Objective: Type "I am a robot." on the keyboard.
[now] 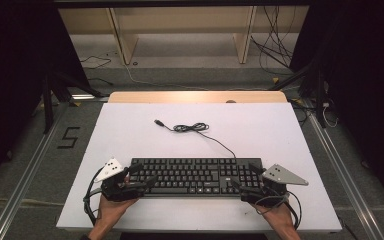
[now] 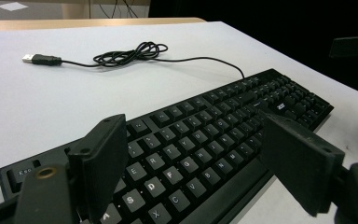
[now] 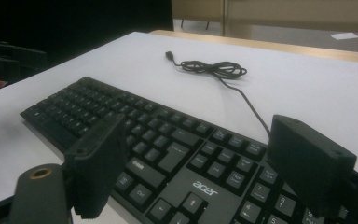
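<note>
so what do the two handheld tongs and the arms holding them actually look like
Both are black. The left tongs and right tongs each carry a pale grey three-cornered plate with small dark dots on top. Each ends in two flat, blocky black jaws on arms with brass-coloured pivot rings. A black cable loops from each. The forearms are bare, with no sleeves in sight.

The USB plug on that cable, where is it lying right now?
In the high view the USB plug lies on the white table, behind the keyboard, left of the bunched cable.
</note>
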Motion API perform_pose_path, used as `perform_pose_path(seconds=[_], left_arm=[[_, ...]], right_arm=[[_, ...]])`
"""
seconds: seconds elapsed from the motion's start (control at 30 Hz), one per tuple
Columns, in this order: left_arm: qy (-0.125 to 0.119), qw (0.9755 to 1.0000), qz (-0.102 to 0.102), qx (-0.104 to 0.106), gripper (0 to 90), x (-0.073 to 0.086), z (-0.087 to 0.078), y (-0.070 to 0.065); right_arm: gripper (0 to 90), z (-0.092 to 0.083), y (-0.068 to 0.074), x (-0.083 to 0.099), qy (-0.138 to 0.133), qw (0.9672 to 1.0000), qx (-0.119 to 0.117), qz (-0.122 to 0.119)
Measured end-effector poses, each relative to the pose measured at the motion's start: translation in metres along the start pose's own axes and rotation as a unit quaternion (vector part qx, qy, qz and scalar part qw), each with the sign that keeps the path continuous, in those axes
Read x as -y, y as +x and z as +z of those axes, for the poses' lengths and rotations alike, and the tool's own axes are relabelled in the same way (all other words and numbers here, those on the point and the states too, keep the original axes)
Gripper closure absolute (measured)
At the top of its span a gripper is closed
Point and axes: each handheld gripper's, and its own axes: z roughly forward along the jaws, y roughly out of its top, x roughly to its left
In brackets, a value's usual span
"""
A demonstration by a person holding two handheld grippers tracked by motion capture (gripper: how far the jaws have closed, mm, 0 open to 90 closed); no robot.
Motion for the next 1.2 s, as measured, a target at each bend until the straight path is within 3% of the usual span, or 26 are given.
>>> perform_pose_path(seconds=[1.2], left_arm=[[0.028, 0.9988, -0.026, -0.031, 24.7, 0.002, 0.004, 0.010]], right_arm=[[21.3, 0.047, 0.024, -0.018, 0.011, 0.9986, -0.049, -0.014]])
